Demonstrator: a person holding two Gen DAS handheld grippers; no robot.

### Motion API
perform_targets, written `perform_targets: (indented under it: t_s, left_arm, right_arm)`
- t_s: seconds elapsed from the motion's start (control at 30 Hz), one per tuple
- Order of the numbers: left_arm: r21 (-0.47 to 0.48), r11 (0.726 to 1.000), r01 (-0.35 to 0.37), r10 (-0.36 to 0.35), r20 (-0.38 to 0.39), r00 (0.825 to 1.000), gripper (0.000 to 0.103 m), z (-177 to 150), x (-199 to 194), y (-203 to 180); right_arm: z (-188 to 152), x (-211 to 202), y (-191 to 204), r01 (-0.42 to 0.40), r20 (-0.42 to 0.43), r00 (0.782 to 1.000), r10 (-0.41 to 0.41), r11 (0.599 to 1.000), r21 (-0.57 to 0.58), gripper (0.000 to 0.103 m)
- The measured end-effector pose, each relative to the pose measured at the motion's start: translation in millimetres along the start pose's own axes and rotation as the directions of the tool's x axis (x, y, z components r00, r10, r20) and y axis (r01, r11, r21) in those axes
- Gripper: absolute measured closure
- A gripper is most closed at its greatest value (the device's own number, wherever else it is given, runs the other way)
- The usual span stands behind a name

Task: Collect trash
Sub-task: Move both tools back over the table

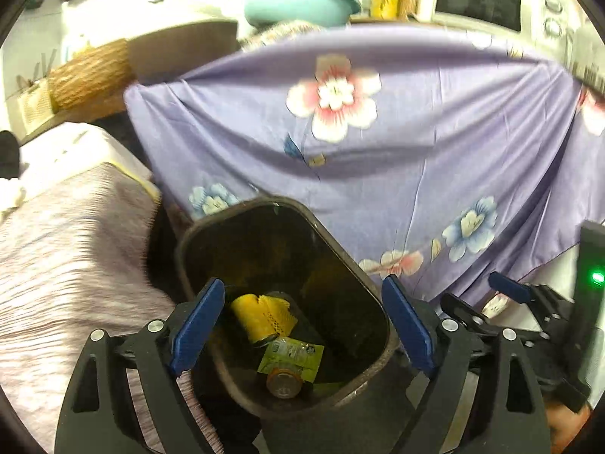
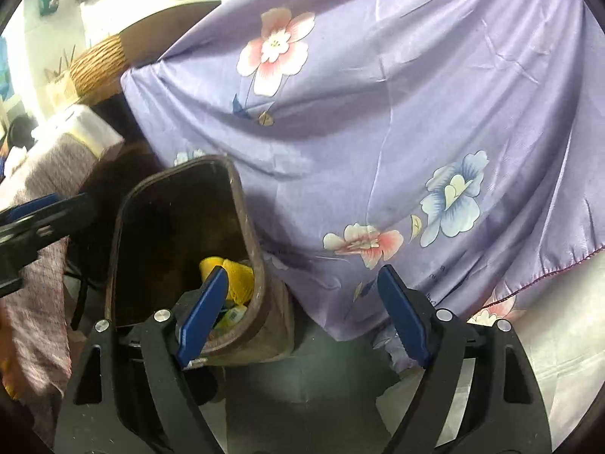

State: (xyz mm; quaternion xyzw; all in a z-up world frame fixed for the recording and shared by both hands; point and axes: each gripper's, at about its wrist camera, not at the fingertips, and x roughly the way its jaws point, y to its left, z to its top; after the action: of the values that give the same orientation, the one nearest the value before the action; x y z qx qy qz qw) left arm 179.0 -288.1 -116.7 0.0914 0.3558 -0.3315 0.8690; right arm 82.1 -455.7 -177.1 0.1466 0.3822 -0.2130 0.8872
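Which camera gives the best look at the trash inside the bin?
The left wrist view. It looks straight down into the bin, showing the yellow can, green packet and another can's end. The right wrist view shows the bin from the side; its finger hides most of the trash.

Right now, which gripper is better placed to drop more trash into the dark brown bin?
Left. The left gripper hangs over the dark brown plastic bin, jaws open; the right gripper points beside it at the purple floral cloth.
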Motion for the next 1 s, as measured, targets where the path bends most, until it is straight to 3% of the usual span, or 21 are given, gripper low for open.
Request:
perform_targets:
  t_s: [0.23, 0.33, 0.5, 0.73, 0.93, 1.0]
  left_arm:
    - [-0.049, 0.997, -0.052, 0.058, 0.122, 0.991, 0.009, 3, -81, 29]
    - [-0.078, 0.990, -0.114, 0.125, 0.167, 0.978, 0.005, 0, -115, 52]
    - [-0.167, 0.952, -0.258, 0.283, 0.152, 0.947, 0.005, -18, -155, 104]
    - [-0.251, 0.850, -0.463, 0.492, 0.068, 0.868, 0.005, -53, -201, 185]
    - [-0.301, 0.754, -0.584, 0.604, -0.031, 0.796, 0.005, -80, -226, 255]
    - [-0.307, 0.741, -0.598, 0.614, -0.054, 0.788, 0.005, -82, -230, 274]
  right_arm:
    - [18, -16, 38, -0.124, 0.028, 0.992, 0.125, 0.992, -0.029, 0.022]
    - [25, -26, 70, -0.188, 0.040, 0.981, 0.192, 0.979, -0.081, 0.021]
    - [35, -38, 135, -0.305, 0.033, 0.948, 0.316, 0.934, -0.185, 0.016]
    - [35, -54, 225, -0.421, -0.013, 0.896, 0.443, 0.840, -0.342, 0.016]
    - [31, -67, 283, -0.460, -0.049, 0.870, 0.491, 0.770, -0.442, 0.016]
    - [30, -69, 291, -0.470, -0.061, 0.864, 0.500, 0.758, -0.453, 0.016]
